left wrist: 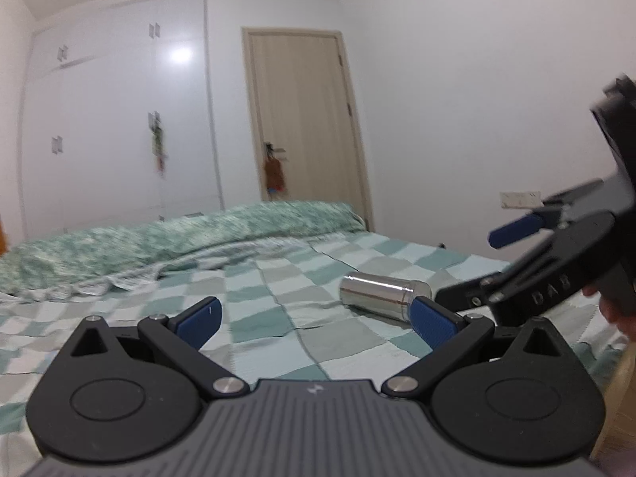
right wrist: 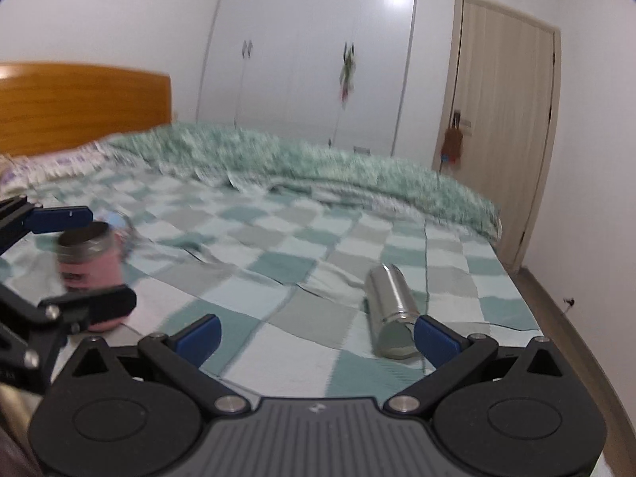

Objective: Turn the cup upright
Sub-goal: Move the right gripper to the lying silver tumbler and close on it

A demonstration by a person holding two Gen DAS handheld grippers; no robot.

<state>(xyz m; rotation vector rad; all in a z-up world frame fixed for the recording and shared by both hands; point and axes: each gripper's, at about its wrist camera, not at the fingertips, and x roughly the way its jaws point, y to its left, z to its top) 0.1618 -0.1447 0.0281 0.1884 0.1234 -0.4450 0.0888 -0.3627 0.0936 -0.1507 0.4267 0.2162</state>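
Observation:
A shiny steel cup (left wrist: 383, 296) lies on its side on the checked bedspread (left wrist: 278, 286); it also shows in the right wrist view (right wrist: 391, 310), just left of my right gripper's right fingertip. My left gripper (left wrist: 316, 320) is open and empty in its own view. In the right wrist view it (right wrist: 75, 256) stands at the far left with its fingers either side of an upright pink cup (right wrist: 89, 274); contact is unclear. My right gripper (right wrist: 318, 338) is open and empty, low over the bed; it also shows in the left wrist view (left wrist: 473, 266).
A rumpled green quilt (right wrist: 338, 167) runs along the far side of the bed. A wooden headboard (right wrist: 79, 103) is at the left. White wardrobes (right wrist: 310, 51) and a door (right wrist: 505, 127) stand behind. The bed's right edge drops to the floor (right wrist: 576, 338).

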